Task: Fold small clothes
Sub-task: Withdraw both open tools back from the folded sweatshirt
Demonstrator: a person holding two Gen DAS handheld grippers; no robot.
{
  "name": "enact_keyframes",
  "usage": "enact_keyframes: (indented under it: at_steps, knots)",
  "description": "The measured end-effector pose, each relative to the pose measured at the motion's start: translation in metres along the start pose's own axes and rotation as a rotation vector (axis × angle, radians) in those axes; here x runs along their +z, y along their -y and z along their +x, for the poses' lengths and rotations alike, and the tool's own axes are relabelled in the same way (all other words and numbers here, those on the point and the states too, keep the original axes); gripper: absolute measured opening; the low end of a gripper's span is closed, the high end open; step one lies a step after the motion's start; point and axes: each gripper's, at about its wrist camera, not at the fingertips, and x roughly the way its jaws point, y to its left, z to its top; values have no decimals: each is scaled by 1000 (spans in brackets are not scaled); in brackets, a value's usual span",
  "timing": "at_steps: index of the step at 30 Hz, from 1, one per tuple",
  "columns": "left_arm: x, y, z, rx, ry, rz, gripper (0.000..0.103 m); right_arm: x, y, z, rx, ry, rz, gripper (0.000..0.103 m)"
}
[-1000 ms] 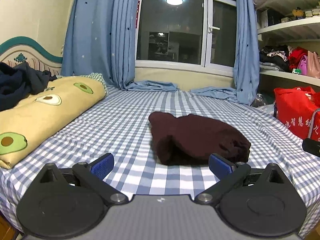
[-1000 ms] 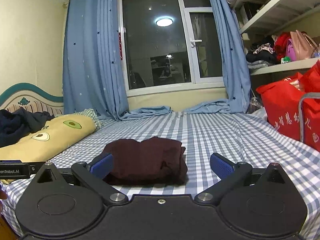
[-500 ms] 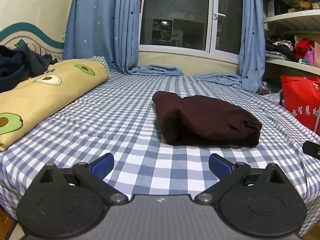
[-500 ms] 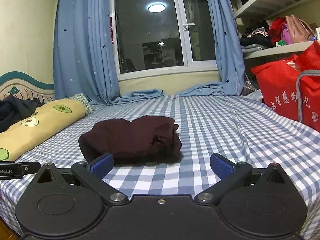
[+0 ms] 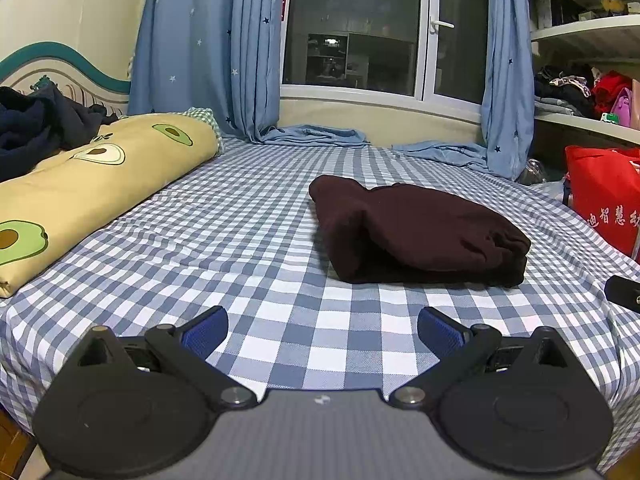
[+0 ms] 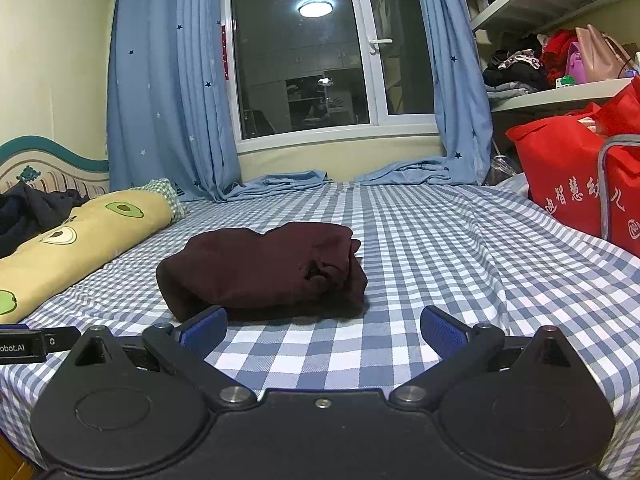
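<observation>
folded maroon garment (image 5: 416, 232) lies on the blue-checked bedsheet (image 5: 240, 240), beside an avocado-print pillow (image 5: 88, 184), as the left gripper (image 5: 322, 330) and right gripper (image 6: 323, 330) hover nearby, jaws spread wide, empty.

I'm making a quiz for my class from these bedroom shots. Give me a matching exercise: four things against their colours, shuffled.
Things:
1. folded garment
2. curtains
3. bag
4. long pillow

Colours:
a. red
b. yellow with avocados
c. dark maroon
d. blue with stars

Pairs: 1-c, 2-d, 3-a, 4-b
</observation>
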Motion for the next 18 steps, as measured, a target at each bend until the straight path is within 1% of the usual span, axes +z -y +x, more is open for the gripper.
enact_keyframes:
  at_steps: [5,8,10,12,18]
  knots:
    - [1,-1,-2,-3,3,-5,102,0,0,1,3,-2,-2,103]
    - [2,-1,-3,-3,-6,-25,102,1,-1,1,5,-3,-7,103]
    - [1,-3,-4,-4,5,-42,102,1,-1,1,6,-3,-7,103]
    - [1,-2,-6,-13,8,-40,102,1,-1,0,13,-5,-9,103]
    - [0,3,-7,7,10,-32,102,1,-1,0,20,-8,-16,103]
